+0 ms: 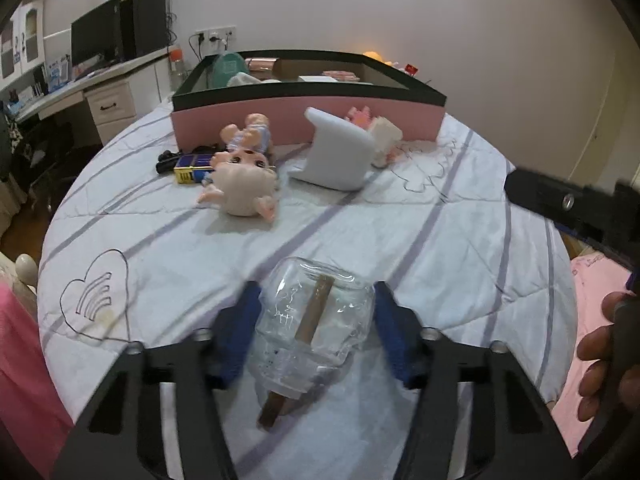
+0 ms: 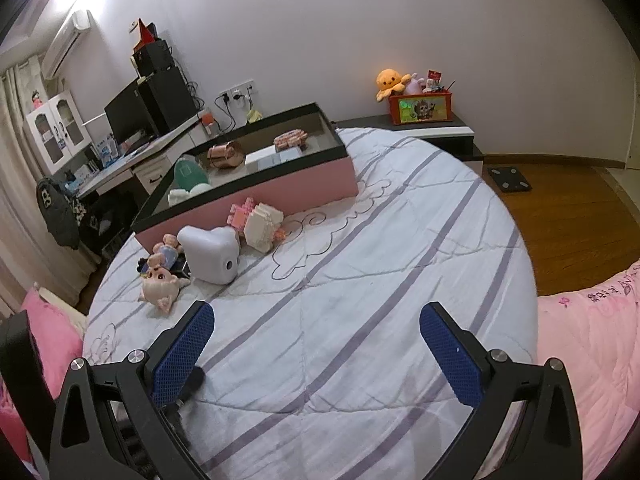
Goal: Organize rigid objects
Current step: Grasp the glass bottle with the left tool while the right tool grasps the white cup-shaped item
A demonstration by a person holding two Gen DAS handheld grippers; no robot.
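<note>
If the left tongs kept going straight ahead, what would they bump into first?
The clear jar with a brown stick inside already sits between the left tongs. Whether the blue pads touch it is unclear. Beyond it lies bare bedspread, then probably the white foam piece.

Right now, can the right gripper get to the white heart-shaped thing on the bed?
Probably yes. The right gripper is open and empty, and only bare quilt lies between it and the white heart-shaped thing.

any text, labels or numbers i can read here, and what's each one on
Nothing reads clearly in either view.
Blue and yellow box beside the dolls: print too blurred.
Pink quilt: embroidered characters, not legible.
Orange crate on the side cabinet: picture label, words too small.
Green item in the pink box: white mark, unreadable.
</note>
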